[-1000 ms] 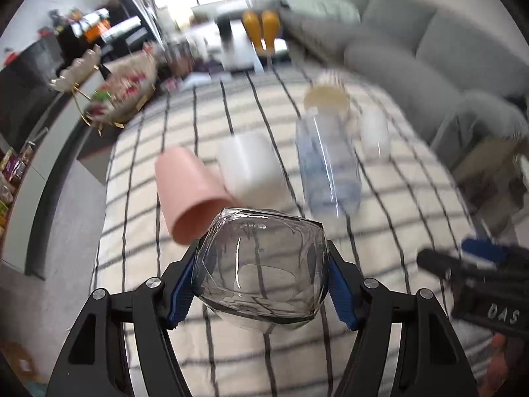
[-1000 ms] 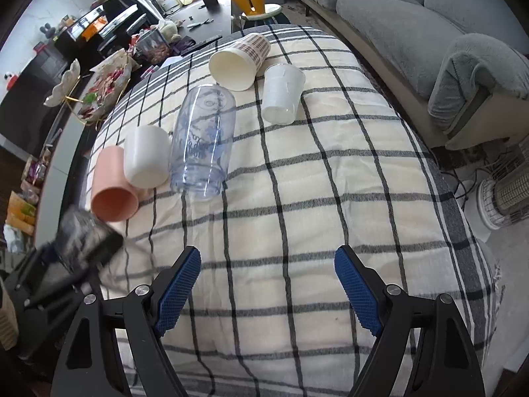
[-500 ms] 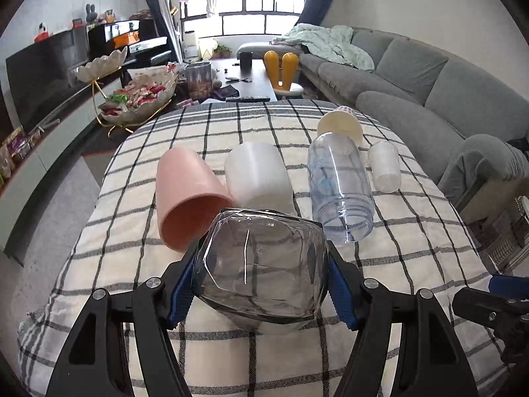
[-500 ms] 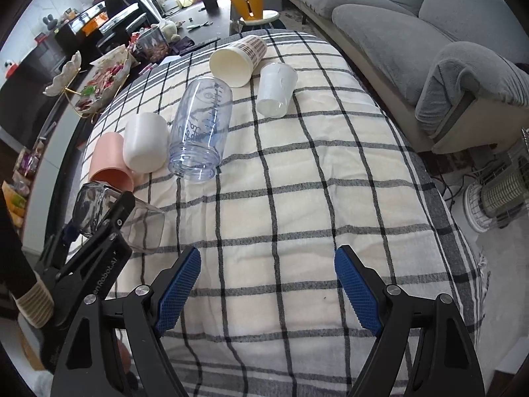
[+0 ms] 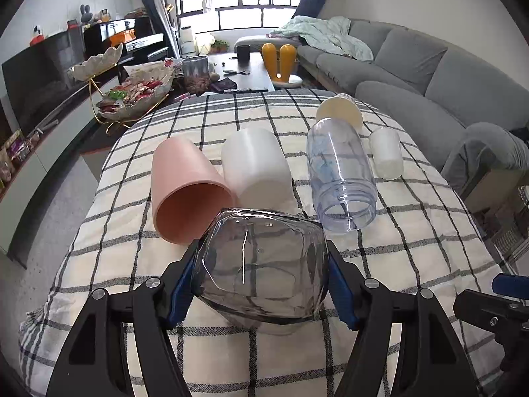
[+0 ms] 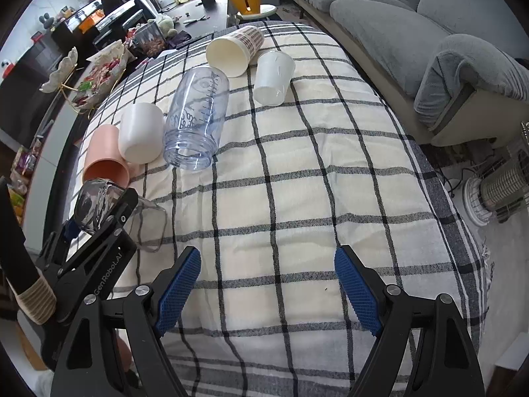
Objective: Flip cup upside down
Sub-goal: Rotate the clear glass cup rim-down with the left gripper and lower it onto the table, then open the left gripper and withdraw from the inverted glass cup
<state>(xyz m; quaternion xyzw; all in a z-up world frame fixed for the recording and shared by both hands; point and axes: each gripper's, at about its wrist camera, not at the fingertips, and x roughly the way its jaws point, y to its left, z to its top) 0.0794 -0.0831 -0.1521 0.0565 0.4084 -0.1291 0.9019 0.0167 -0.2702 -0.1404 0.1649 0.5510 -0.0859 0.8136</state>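
Glass (image 5: 261,264), judged rigid, slick and breakable, is clamped mid-wall at lower centre by left gripper (image 5: 261,276); right gripper (image 6: 267,284) is spread wide, empty.

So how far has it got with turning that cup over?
Done: the left gripper has the smoky glass cup clamped and held above the checked cloth. In hand: the cup is tilted, apparently mid-turn. Left: setting it mouth-down and letting go. The right gripper is open and empty. The pink cup lies on its side.
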